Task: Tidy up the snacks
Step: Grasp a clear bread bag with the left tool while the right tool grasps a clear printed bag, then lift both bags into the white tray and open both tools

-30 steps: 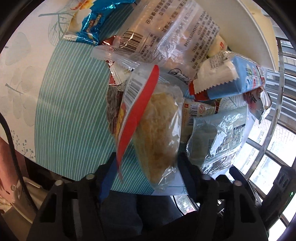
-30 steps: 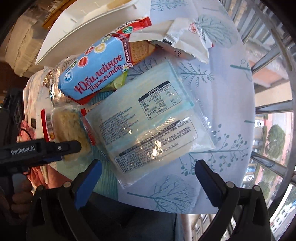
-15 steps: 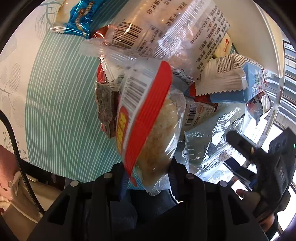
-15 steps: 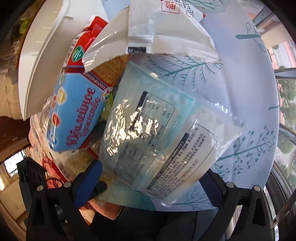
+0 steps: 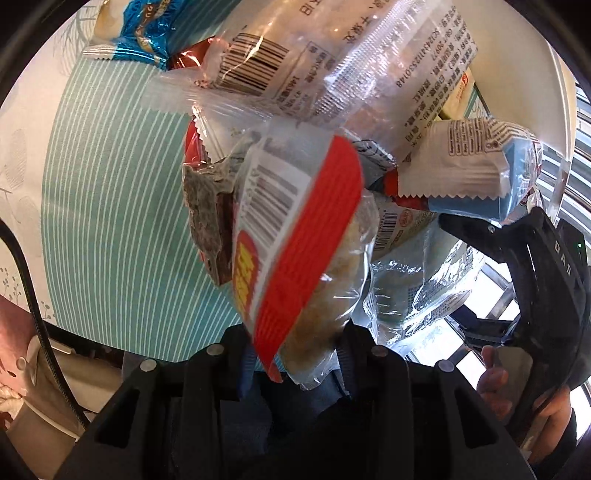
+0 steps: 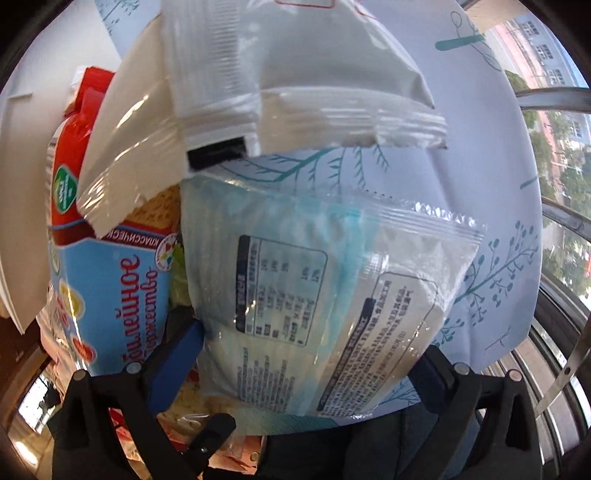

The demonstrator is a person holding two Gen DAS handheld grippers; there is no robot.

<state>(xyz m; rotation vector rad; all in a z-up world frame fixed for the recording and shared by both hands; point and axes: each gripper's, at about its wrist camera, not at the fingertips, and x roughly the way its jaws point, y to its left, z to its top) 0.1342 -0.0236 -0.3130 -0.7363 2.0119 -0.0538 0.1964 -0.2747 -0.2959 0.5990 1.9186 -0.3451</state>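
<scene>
My left gripper (image 5: 295, 354) is shut on a clear cake packet with a red stripe (image 5: 295, 251), held tilted above the snack pile. My right gripper (image 6: 306, 350) has its fingers on both sides of a pale blue clear packet (image 6: 310, 295), pressing its edges. In the left wrist view the right gripper (image 5: 517, 258) shows at the right beside the same packet (image 5: 413, 295). A blue and red biscuit pack (image 6: 107, 280) lies left of it. A white pouch (image 6: 280, 70) lies beyond.
A large clear bag with barcode (image 5: 314, 62), a blue foil snack (image 5: 136, 33) and a white and blue wafer pack (image 5: 469, 166) lie on the teal striped mat (image 5: 110, 221). A white tray (image 5: 532, 55) stands at the back. The table edge is near.
My left gripper closed on the cake packet and lifted it. My right gripper moved in over the pale blue packet and narrowed around it.
</scene>
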